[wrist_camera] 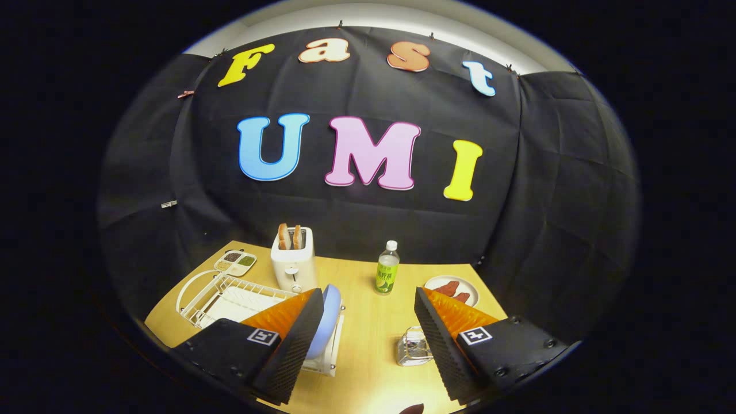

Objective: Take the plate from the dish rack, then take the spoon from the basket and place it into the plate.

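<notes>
Blue round plate is standing on edge in the white wire dish rack, so honestly nothing on the list looks done yet. The gripper hangs above the wooden table with its fingers spread wide and nothing between them; the plate sits right by the left finger, partly hidden behind it, not pinched. The small wire basket is just ahead of the right finger, and I can't really make out the spoon in it. My read: the plate grab comes first, then the spoon pickup, then dropping it in the plate. All of that is left.
</notes>
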